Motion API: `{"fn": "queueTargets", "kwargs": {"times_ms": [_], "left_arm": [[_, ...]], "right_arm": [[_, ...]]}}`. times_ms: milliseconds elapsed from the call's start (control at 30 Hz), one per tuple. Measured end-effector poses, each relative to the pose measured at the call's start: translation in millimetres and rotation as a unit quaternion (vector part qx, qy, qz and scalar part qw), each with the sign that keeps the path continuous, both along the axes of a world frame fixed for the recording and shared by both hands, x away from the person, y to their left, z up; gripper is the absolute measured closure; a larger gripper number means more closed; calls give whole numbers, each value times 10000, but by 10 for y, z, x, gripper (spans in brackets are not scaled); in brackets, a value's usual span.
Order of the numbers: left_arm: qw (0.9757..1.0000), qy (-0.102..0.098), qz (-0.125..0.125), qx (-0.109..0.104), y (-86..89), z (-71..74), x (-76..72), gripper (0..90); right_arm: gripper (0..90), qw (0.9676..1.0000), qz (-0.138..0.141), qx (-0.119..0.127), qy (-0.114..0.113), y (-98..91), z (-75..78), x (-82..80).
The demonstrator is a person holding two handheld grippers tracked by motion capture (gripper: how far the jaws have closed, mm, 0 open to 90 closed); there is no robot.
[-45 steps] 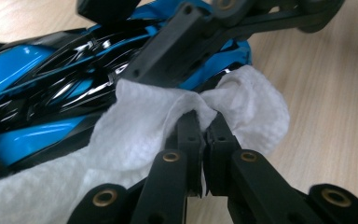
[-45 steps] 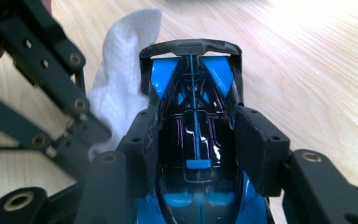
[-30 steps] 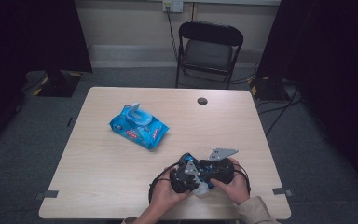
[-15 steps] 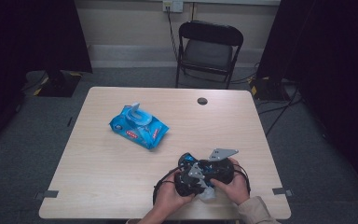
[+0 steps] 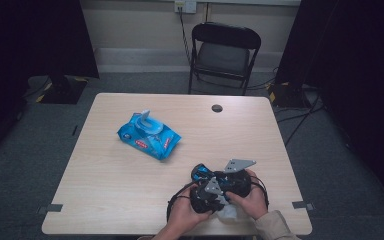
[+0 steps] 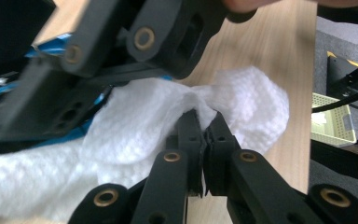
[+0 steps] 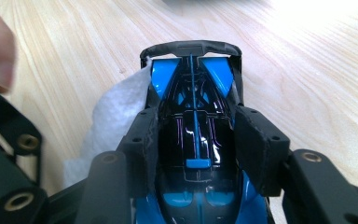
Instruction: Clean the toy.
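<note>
the table [image 5: 130, 200] carried the work at its near right edge, close to the person, probably so both hands could meet without stretching. further off, left of centre, lay the blue wipes pack [image 5: 148, 135] with its lid flipped up, well apart from the hands; it looked like the source of the white wipe [image 6: 135, 126].

the right gripper [image 7: 193, 135] had its jaws pinching the blue and black toy car [image 7: 193, 116] by its two flanks, the rear wing pointing away toward the bare wood. this grip seemed meant to steady the car as a fixed thing to be cleaned. the right hand [image 5: 252, 200] sat low at the table edge, gripper level and turned toward the left one.

the left gripper [image 6: 204, 135] had its jaws pressed together on a bunched fold of the wipe, which spread out against the car's side. the left hand [image 5: 185, 212] angled in from the near side, crowding close beside the right.
</note>
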State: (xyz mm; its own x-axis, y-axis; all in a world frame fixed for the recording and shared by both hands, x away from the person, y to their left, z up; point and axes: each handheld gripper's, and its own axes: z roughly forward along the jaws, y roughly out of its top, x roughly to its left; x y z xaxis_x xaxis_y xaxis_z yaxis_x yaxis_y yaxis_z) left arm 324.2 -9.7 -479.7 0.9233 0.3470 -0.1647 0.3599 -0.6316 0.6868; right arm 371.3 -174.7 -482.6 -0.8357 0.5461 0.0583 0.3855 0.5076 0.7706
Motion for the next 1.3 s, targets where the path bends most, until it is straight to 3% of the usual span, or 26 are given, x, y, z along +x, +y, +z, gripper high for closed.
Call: {"fn": "queueTargets", "kwargs": {"times_ms": [167, 333, 600, 700, 800, 867, 967, 1067, 1200, 1300], "left_arm": [[9998, -6, 199, -36, 228, 92, 30, 878], [9976, -59, 680, -125, 597, 202, 120, 878], [9875, -189, 1552, -180, 1144, 292, 322, 878], [9838, -142, 1787, -84, 1230, 234, 384, 878], [9815, -52, 1911, 75, 1251, 95, 450, 878], [9810, 6, 1934, 181, 1225, -5, 482, 878], [9822, 62, 1866, 194, 1144, -85, 494, 877], [9845, 112, 1744, 115, 1024, -97, 491, 877], [9877, 53, 1558, 140, 853, -97, 455, 876], [9887, 8, 1481, 209, 775, -87, 424, 876]], "right_arm": [[511, 10000, -13, 21, -9, -1, -4, -3], [511, 10000, -18, 40, -19, -4, -6, 0], [511, 10000, -17, 33, -5, -5, -6, -3], [511, 10000, -21, 38, -9, -6, -8, -4], [512, 10000, -14, 46, -20, -7, -10, -4], [512, 10000, -14, 50, -25, -6, -11, -4], [512, 10000, -14, 53, -29, -5, -12, -5], [512, 10000, -17, 52, -31, -4, -12, -4], [512, 10000, -17, 47, -29, -3, -12, -6], [512, 10000, -18, 51, -31, -5, -12, -7]]}}
